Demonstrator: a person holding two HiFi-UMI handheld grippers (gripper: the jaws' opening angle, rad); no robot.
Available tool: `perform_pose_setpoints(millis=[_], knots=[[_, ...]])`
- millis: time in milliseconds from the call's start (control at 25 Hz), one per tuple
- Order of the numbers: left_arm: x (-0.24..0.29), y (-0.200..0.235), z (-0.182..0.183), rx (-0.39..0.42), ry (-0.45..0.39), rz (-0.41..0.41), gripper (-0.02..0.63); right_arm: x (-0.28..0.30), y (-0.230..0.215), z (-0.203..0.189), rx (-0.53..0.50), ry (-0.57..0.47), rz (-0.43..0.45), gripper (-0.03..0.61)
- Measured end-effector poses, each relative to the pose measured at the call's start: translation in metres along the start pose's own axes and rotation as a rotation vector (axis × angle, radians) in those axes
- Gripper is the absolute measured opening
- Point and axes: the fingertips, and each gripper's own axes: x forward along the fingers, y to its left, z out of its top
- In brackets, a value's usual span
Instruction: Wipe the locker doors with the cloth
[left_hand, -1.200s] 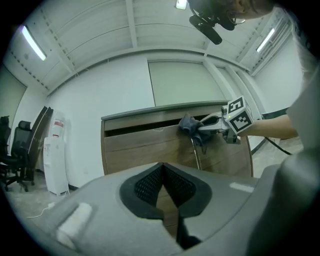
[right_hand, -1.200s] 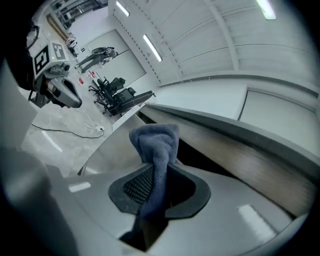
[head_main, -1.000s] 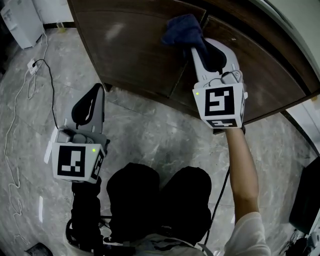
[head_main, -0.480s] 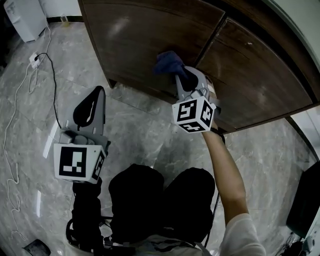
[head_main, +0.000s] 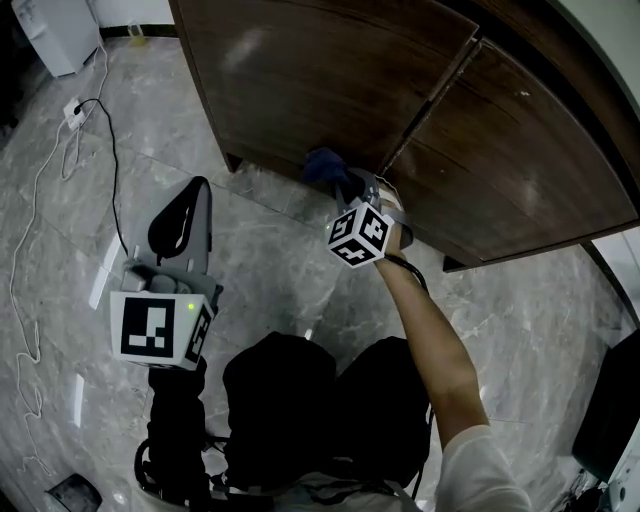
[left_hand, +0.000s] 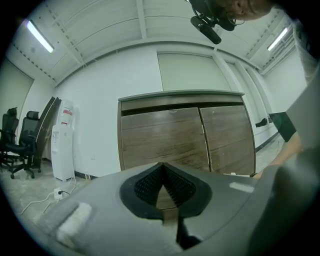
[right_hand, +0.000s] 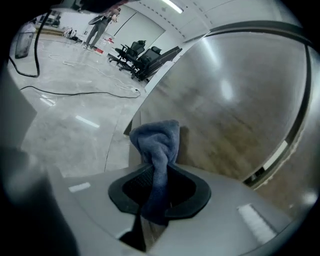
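1. At the far left of the head view, a black cable (head_main: 112, 170) ran across the grey marble floor (head_main: 280, 260) from a power strip (head_main: 72, 108). A white floor-standing unit (head_main: 50, 35) stood in the top corner.
2. The left hand-held gripper (head_main: 196, 190) was low over the floor, well apart from the locker and pointing towards it. Its marker cube (head_main: 158, 328) faced the camera.
3. In its own view, the left hand-held gripper (left_hand: 161, 167) had its jaws together, tips meeting, with nothing between them. Both brown locker doors (left_hand: 162, 137) stood ahead of it, closed. Black office chairs (left_hand: 17, 145) sat at the far left.
4. At the centre, the right hand-held gripper (head_main: 345, 185) reached forward on a bare outstretched arm (head_main: 430, 340), tilted downward.
5. Its jaws were clamped on a dark blue cloth (head_main: 322, 165). The bunched end stuck out past the tips, at the bottom edge of the left locker door (head_main: 320, 70), just beside the seam between the two doors.
6. In the right gripper view, the cloth (right_hand: 156, 140) ran down between the black ribbed pads (right_hand: 134, 184). Its free end appeared to touch the wood-grain door (right_hand: 235, 100) near the lower corner.
7. To the right, the right locker door (head_main: 510, 150) was closed, with no cloth on it.
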Motion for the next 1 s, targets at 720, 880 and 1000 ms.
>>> perform_pose_setpoints(millis=[720,880,1000], knots=[[-0.007,0.009,-0.001,-0.010,-0.008,0.010,0.003,-0.016,-0.033,0.060,0.027,-0.087,-0.039,0.074],[-0.010,0.011,-0.002,-0.016,-0.009,0.013,0.003,-0.044,-0.070,0.099,0.049,-0.143,-0.081,0.073],[-0.011,0.012,-0.001,-0.018,-0.012,0.014,0.003,-0.067,-0.099,0.127,0.062,-0.185,-0.114,0.074]])
